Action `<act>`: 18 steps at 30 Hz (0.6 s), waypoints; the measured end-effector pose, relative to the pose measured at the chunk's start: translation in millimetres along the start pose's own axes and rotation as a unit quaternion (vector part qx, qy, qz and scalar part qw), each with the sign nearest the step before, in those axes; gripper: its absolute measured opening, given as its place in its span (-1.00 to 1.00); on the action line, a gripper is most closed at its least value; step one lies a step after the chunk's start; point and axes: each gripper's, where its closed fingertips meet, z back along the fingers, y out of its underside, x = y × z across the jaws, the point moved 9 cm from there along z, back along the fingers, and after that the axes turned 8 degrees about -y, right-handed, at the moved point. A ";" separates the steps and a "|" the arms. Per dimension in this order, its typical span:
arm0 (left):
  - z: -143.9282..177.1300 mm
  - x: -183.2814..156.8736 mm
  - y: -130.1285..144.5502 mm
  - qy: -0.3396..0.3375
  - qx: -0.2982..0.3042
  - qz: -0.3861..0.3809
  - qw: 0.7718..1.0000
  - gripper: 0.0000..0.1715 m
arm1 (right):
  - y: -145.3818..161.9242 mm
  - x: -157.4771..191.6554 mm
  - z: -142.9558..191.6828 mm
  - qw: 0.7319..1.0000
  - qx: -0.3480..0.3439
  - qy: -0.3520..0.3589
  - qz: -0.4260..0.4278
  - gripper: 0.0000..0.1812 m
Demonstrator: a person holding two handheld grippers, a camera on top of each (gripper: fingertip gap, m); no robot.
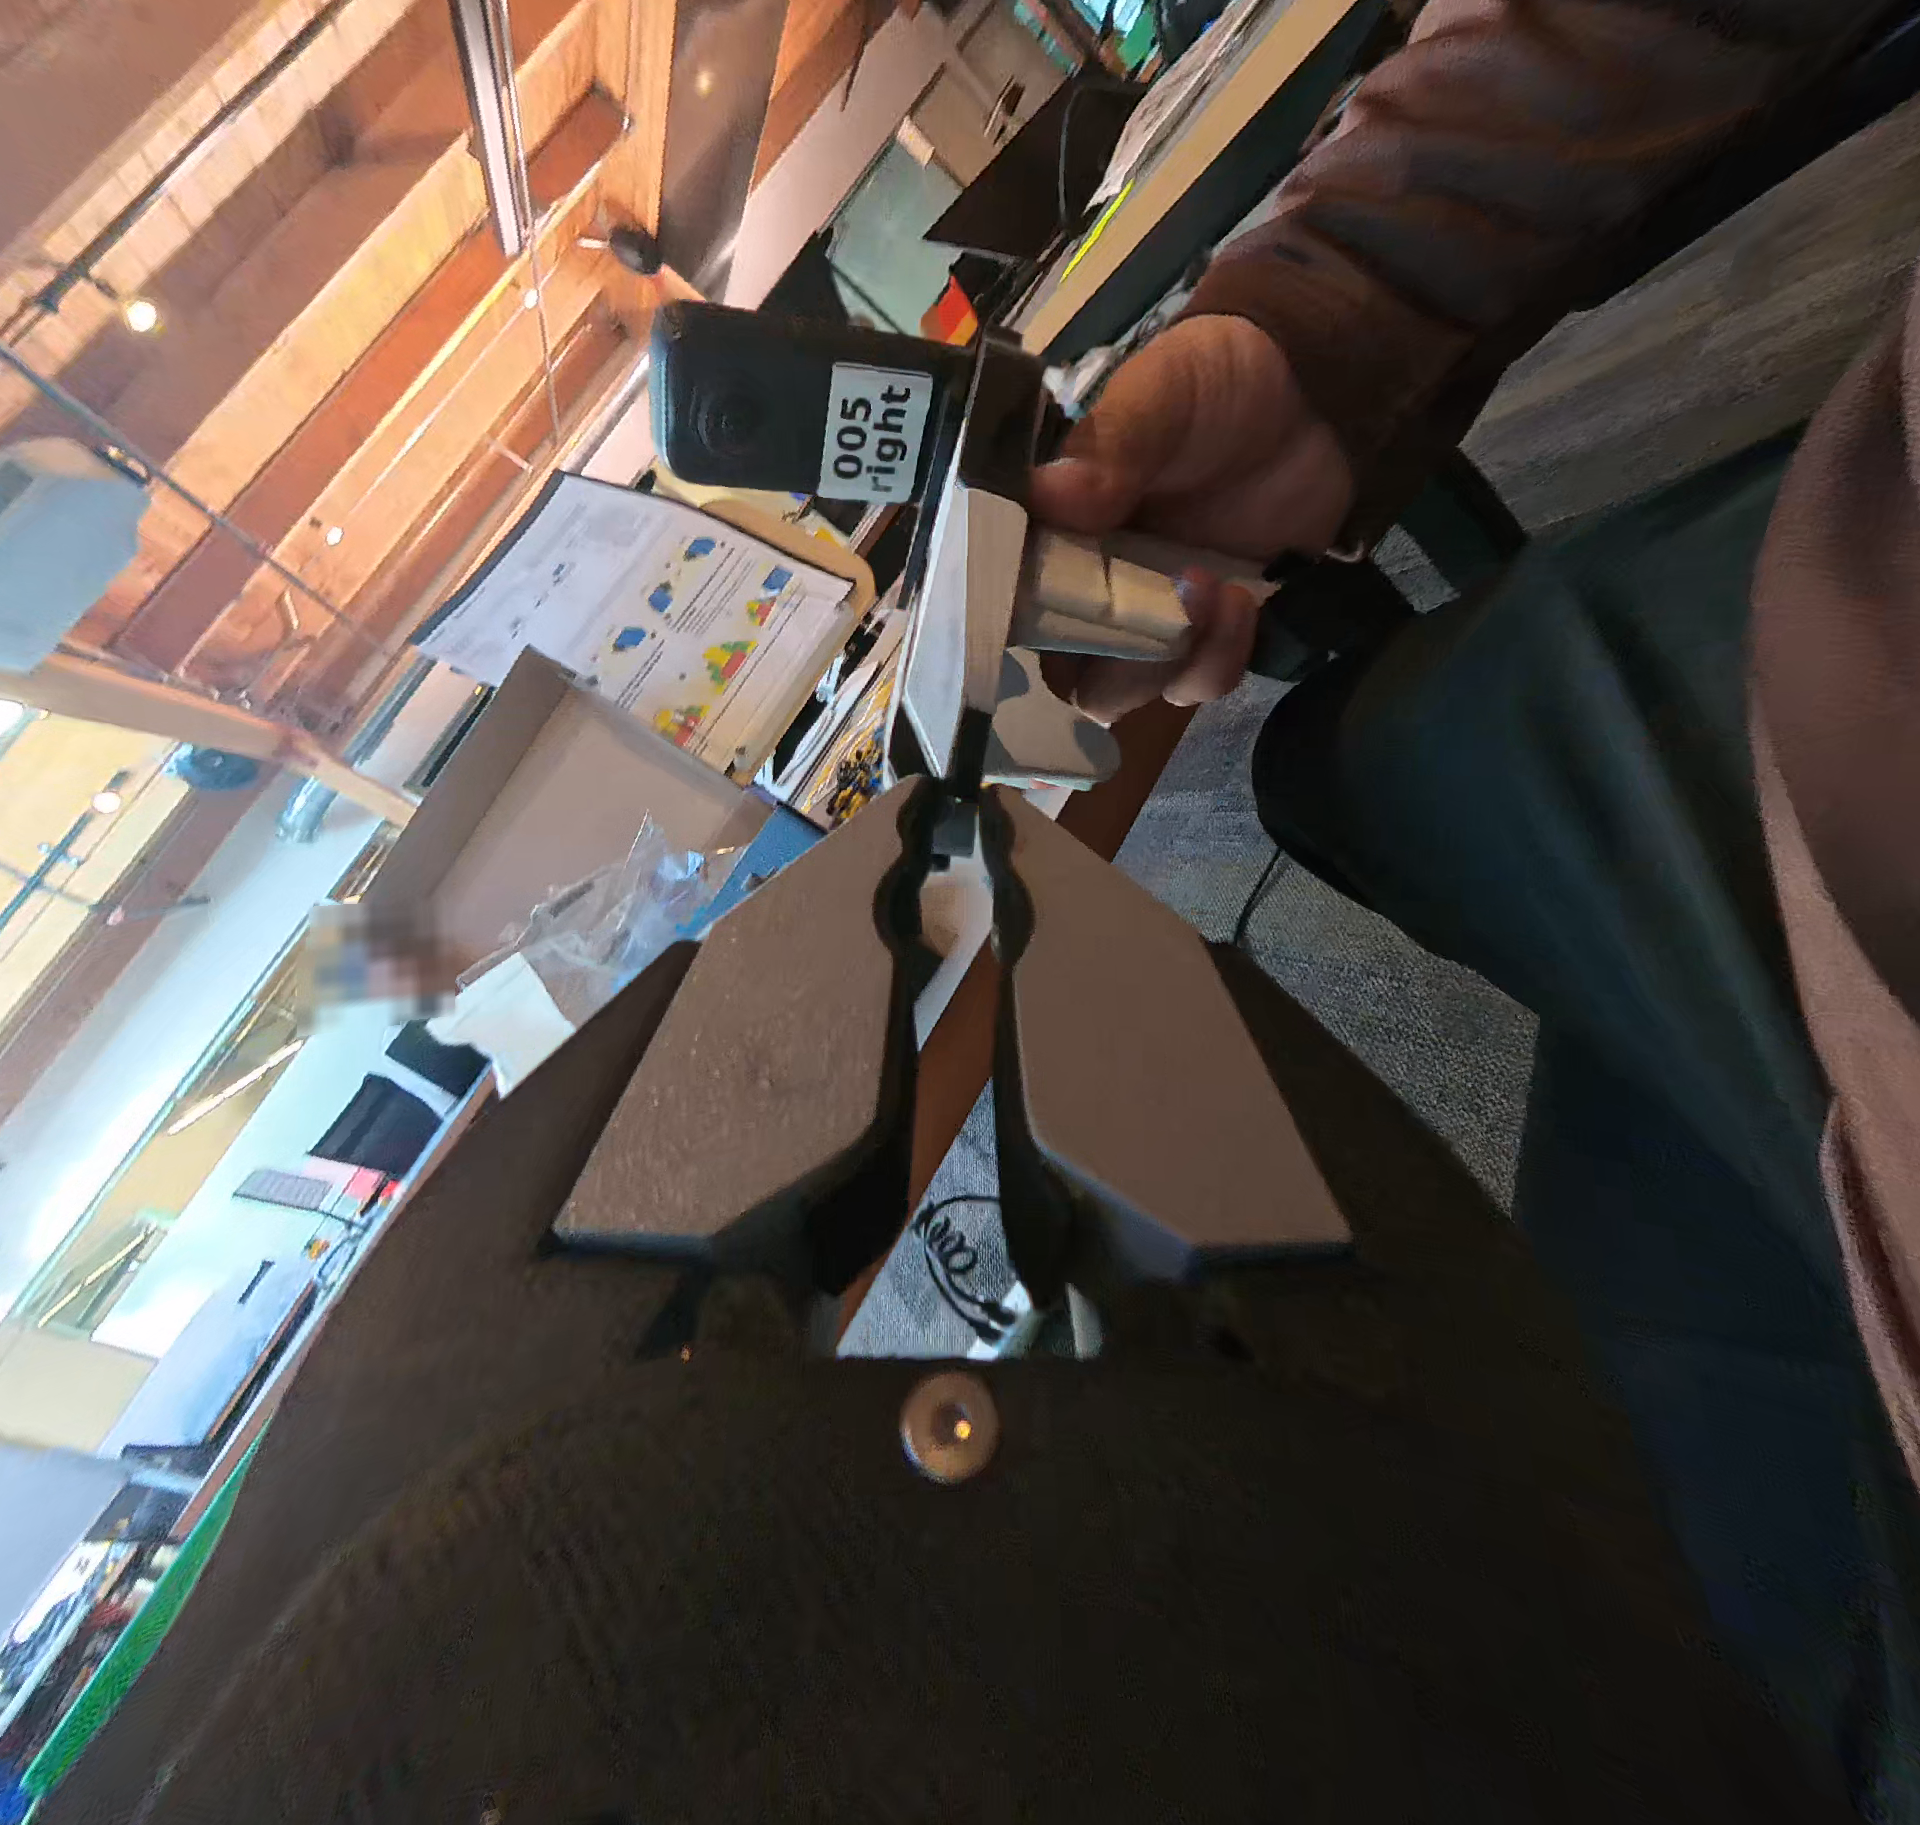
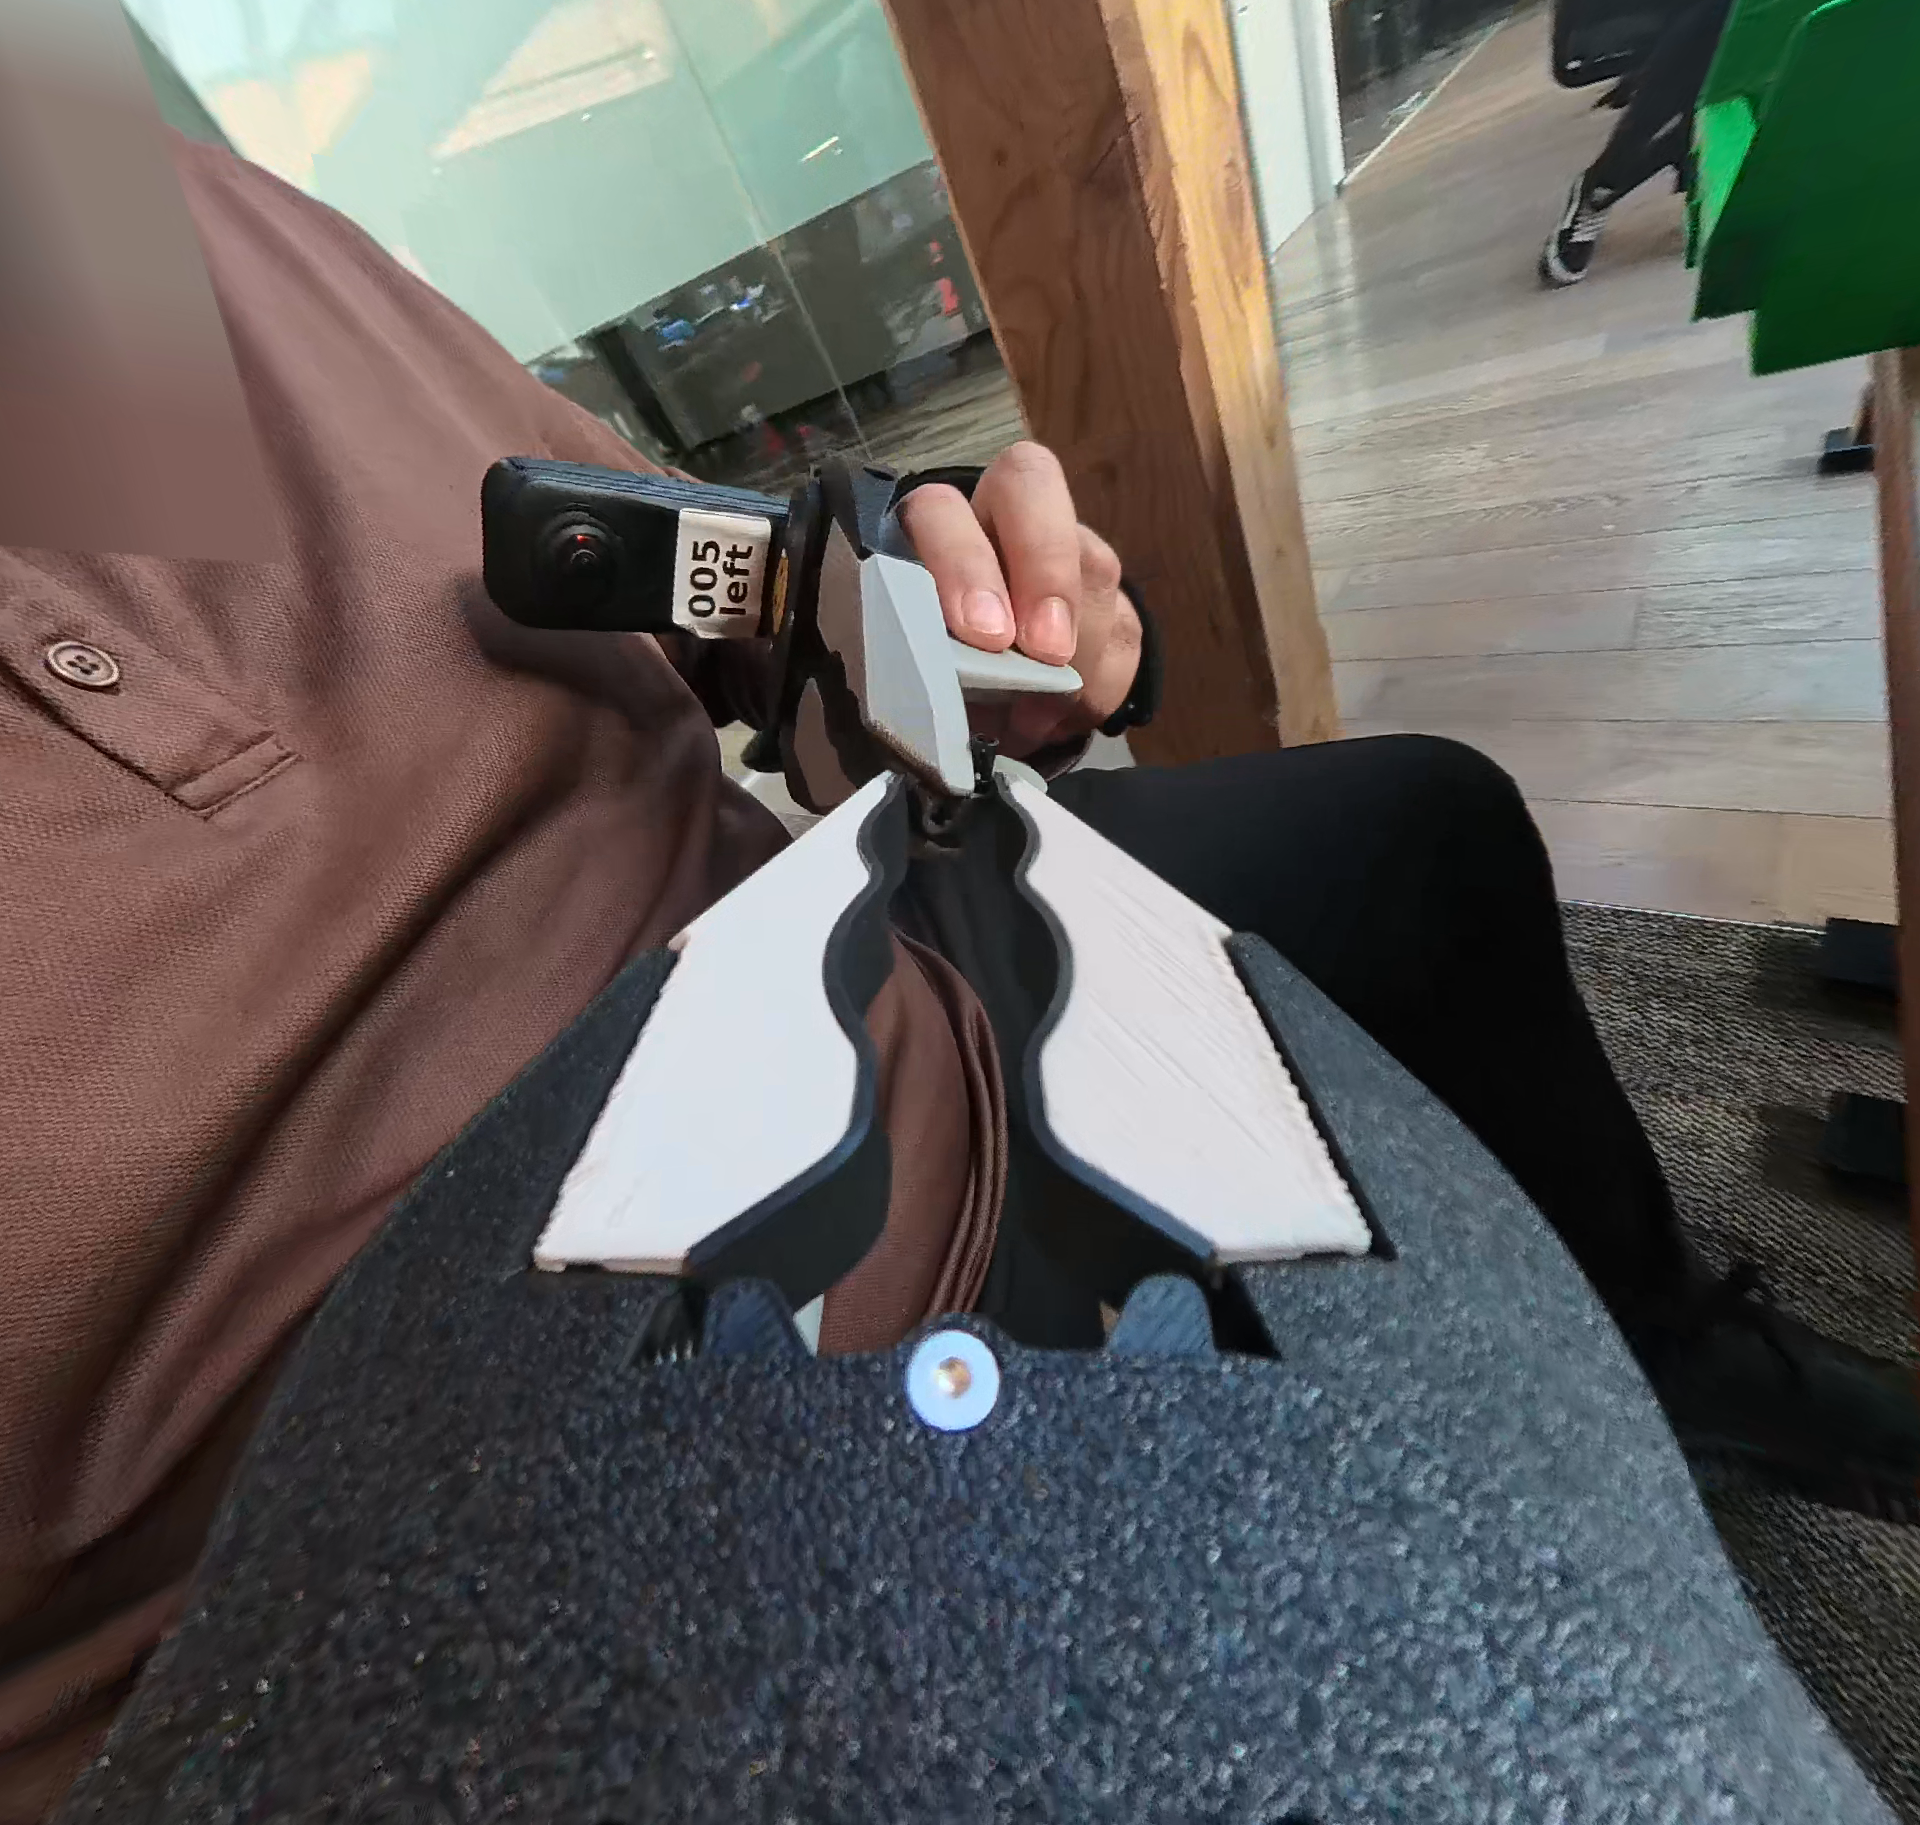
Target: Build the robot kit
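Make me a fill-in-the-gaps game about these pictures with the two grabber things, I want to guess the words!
1. The person's buttoned polo shirt is ___ in colour.
2. The thick upright post behind the left hand is made of ___.
3. The moulded plastic thing at the top right of the right wrist view is ___ in colour.
4. The left gripper and the right gripper point at each ___.

Missing words: brown; wood; green; other.
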 end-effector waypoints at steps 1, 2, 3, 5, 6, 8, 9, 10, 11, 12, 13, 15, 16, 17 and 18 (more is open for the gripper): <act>2.2 0.4 0.7 -0.003 0.006 0.002 1.000 -0.93 | -0.3 -2.2 -2.4 1.000 0.001 -0.005 -0.002 -0.88; 3.7 0.9 1.3 -0.005 0.010 0.004 1.000 -0.94 | -0.4 -4.0 -4.0 1.000 0.000 -0.009 -0.005 -0.88; 4.5 1.5 1.8 -0.005 0.013 0.007 1.000 -0.94 | -0.4 -5.3 -4.9 1.000 -0.001 -0.012 -0.007 -0.88; 4.5 1.7 3.0 -0.002 0.014 0.013 1.000 -0.94 | 0.5 -6.4 -5.0 1.000 -0.004 -0.011 -0.011 -0.88; 3.8 1.5 3.8 0.001 0.014 0.017 1.000 -0.94 | 1.2 -6.3 -4.3 1.000 -0.004 -0.007 -0.011 -0.87; 1.3 0.7 5.4 0.011 0.010 0.032 0.999 -0.93 | 2.8 -5.1 -1.8 1.000 -0.002 0.006 -0.008 -0.87; -0.9 0.3 6.3 0.018 0.007 0.040 0.999 -0.92 | 3.8 -4.2 0.2 1.000 -0.001 0.015 -0.005 -0.87; -3.7 -0.1 7.5 0.025 0.003 0.046 0.999 -0.92 | 5.1 -3.4 2.8 1.000 -0.002 0.024 -0.004 -0.87; -7.2 -0.5 9.2 0.031 0.001 0.050 0.998 -0.92 | 6.6 -2.9 5.9 0.999 -0.005 0.035 -0.005 -0.87; -11.1 -1.0 10.8 0.039 -0.002 0.054 0.998 -0.91 | 8.3 -2.3 9.4 0.999 -0.008 0.047 -0.007 -0.87; -15.3 -1.6 12.5 0.049 -0.007 0.059 0.997 -0.91 | 10.3 -1.4 13.1 0.998 -0.010 0.058 -0.008 -0.86; -24.4 -2.9 15.3 0.071 -0.018 0.070 0.995 -0.91 | 14.8 1.4 20.9 0.996 -0.015 0.082 -0.008 -0.87; -29.1 -3.8 16.4 0.082 -0.025 0.073 0.994 -0.92 | 17.1 3.2 24.9 0.995 -0.020 0.094 -0.010 -0.86; -34.1 -4.4 17.6 0.093 -0.033 0.077 0.992 -0.91 | 19.5 5.2 29.0 0.994 -0.027 0.106 -0.013 -0.87; -39.1 -4.9 18.6 0.105 -0.040 0.082 0.990 -0.91 | 21.9 7.2 33.1 0.992 -0.036 0.119 -0.016 -0.87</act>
